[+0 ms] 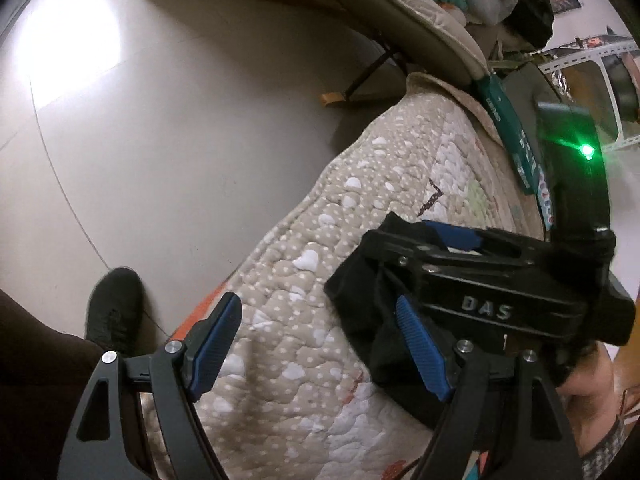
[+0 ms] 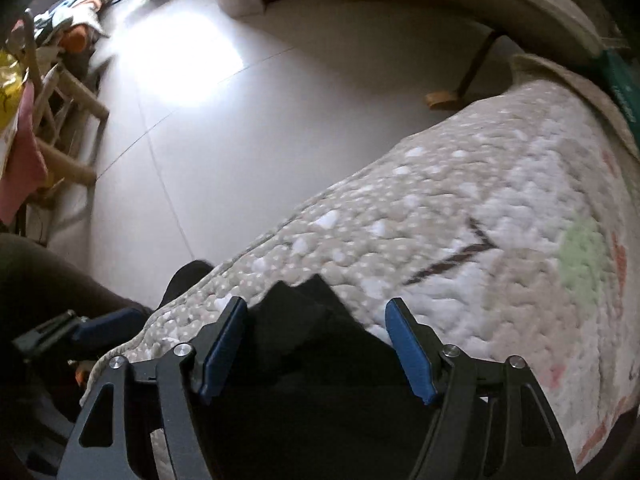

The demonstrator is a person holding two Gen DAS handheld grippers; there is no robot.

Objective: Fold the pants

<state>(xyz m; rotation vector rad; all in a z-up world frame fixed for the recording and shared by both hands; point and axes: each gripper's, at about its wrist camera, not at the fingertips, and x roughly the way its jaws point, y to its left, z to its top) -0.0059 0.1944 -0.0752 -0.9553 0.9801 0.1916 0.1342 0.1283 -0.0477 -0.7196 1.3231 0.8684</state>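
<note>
Black pants [image 2: 320,344] bunched on quilted mat [image 2: 500,208], near mat's floor-side edge. Right gripper [image 2: 316,344] placed directly above bunch, pointed down; jaws part open, cloth seen between pads, no pinch visible. Left gripper [image 1: 320,344] held wide open over bare mat beside pants, nothing held. Right gripper judged nearer. Long axis of pants not discernible.

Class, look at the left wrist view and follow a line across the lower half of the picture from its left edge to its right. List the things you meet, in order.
Black shoe on the floor → left gripper, its left finger first → quilted cover → black pants → right gripper reaching in over the pants.
</note>
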